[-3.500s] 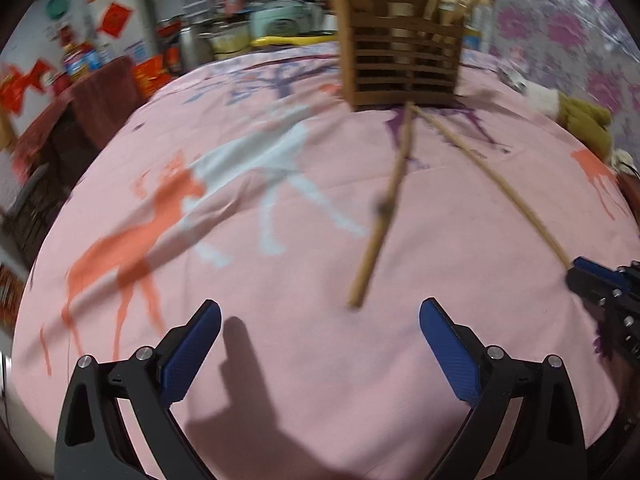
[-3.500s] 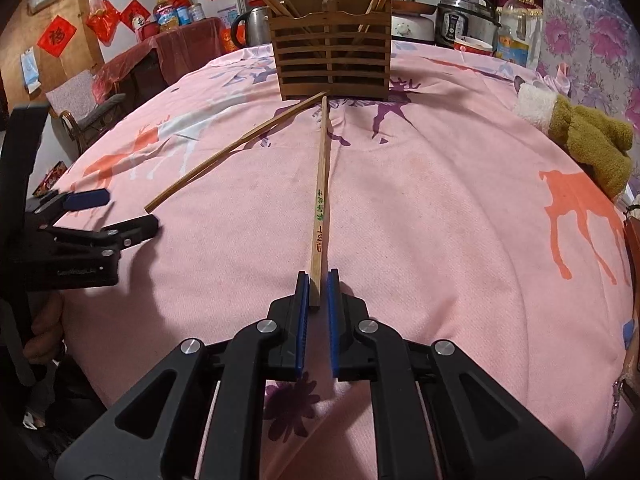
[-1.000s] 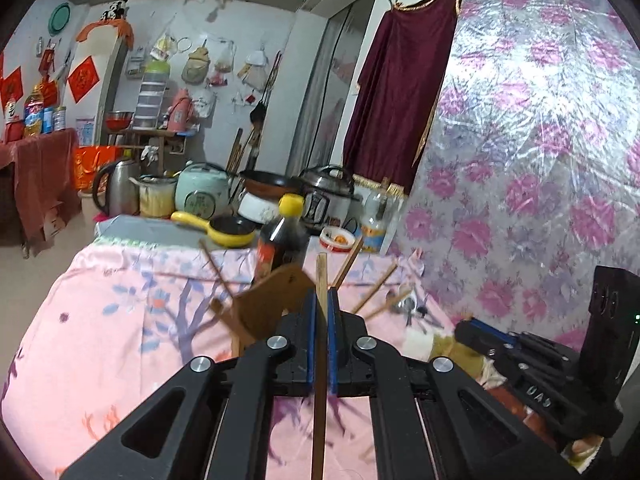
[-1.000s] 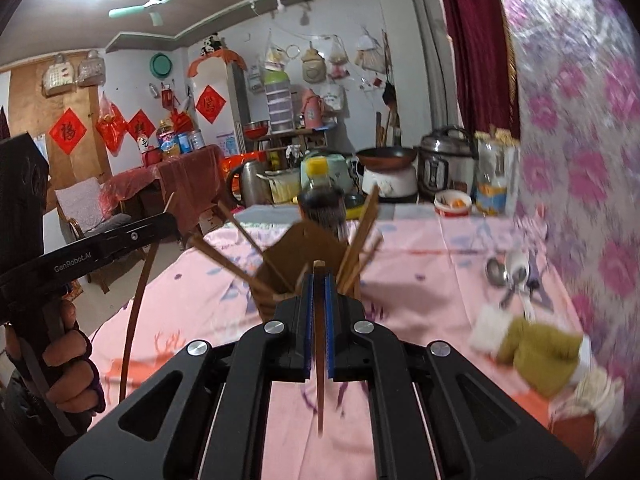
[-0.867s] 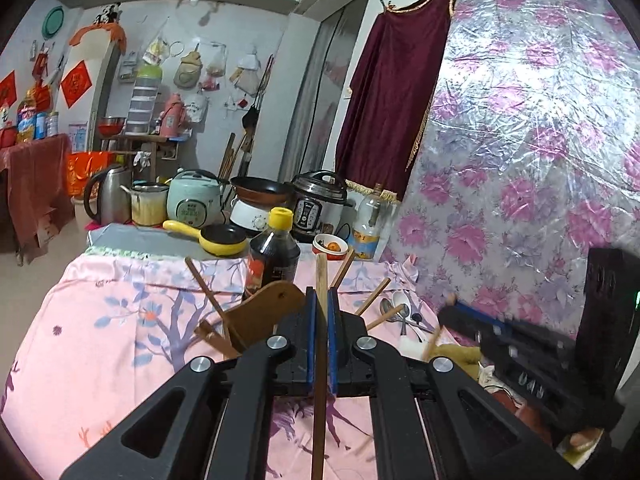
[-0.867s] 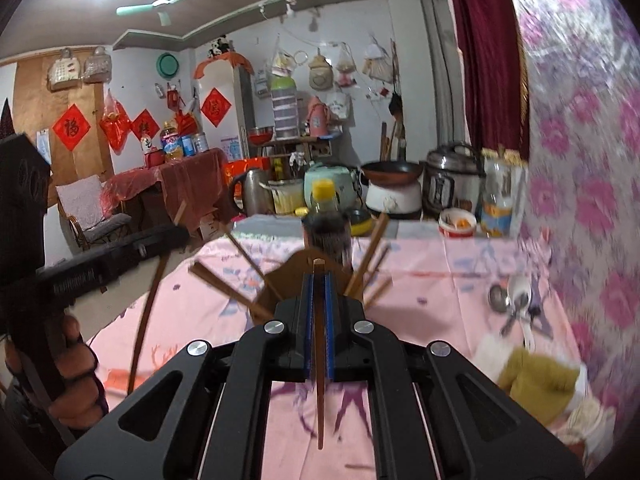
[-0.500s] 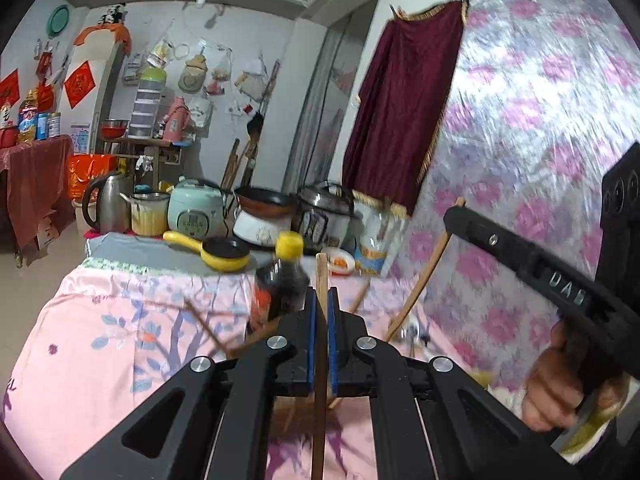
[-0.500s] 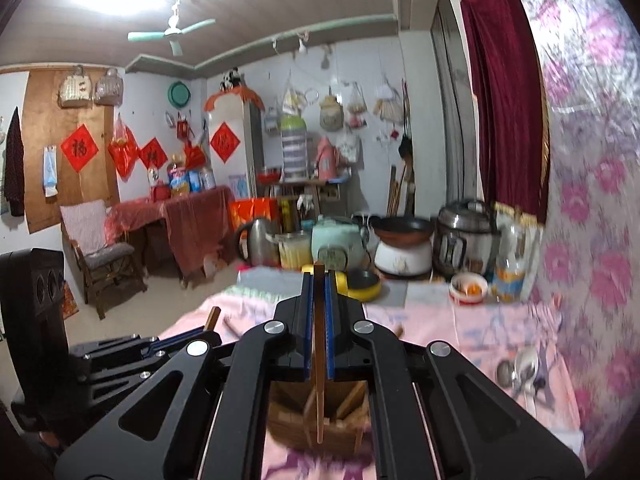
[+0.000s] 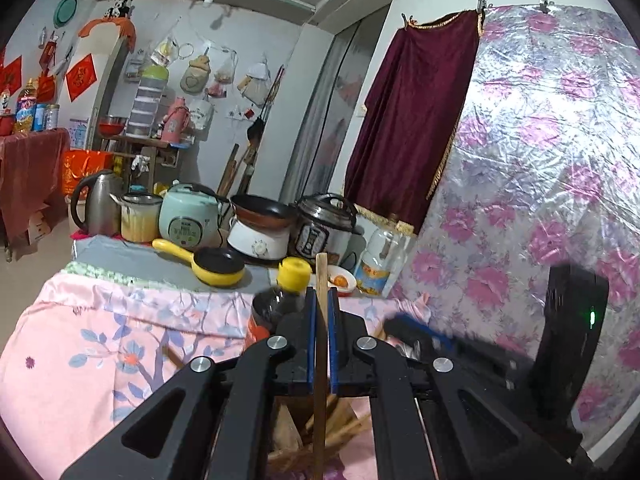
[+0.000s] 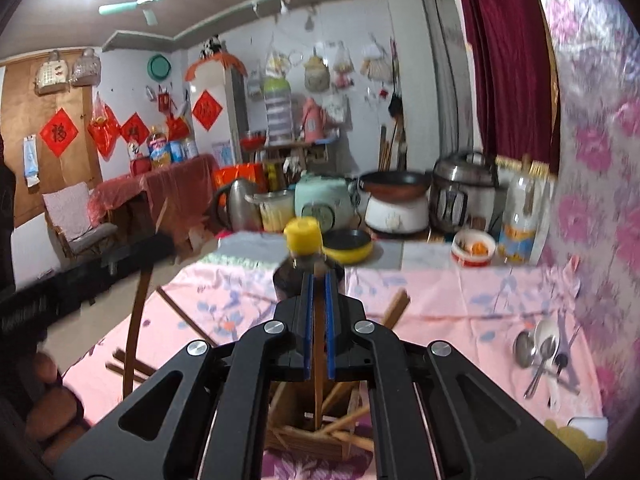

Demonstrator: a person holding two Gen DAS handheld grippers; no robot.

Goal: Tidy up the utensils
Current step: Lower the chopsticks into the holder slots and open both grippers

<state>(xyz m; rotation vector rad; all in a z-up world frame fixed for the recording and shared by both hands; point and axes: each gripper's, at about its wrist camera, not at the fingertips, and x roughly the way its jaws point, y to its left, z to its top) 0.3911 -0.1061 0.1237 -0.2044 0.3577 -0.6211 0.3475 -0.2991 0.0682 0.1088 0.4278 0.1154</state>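
The left gripper [image 9: 319, 340] has its jaws closed on a wooden chopstick [image 9: 320, 412], which stands upright between the blue pads; its top end rises above them toward 12 o'clock and its lower part hangs down toward 6 o'clock, over the wooden holder [image 9: 316, 436] that shows below. The right gripper [image 10: 317, 328] also has a wooden chopstick [image 10: 317, 392] upright between its narrow jaws; these jaws have just been opening slightly, with the stick between the pads, and whether they press on it I cannot tell. The lower end of this stick reaches down into the wooden holder [image 10: 320, 436], where several other chopsticks lean in different directions. The holder stands on the tabletop with the pink cloth [image 10: 460, 304]. Just behind the holder, at 12 o'clock, is a dark bottle with a yellow cap [image 10: 303, 236]. In the right wrist view the left gripper is at 9 o'clock, blurred, with its chopstick hanging down. Some spoons [image 10: 540, 348] lie on the cloth at 3 o'clock, well apart from the holder.
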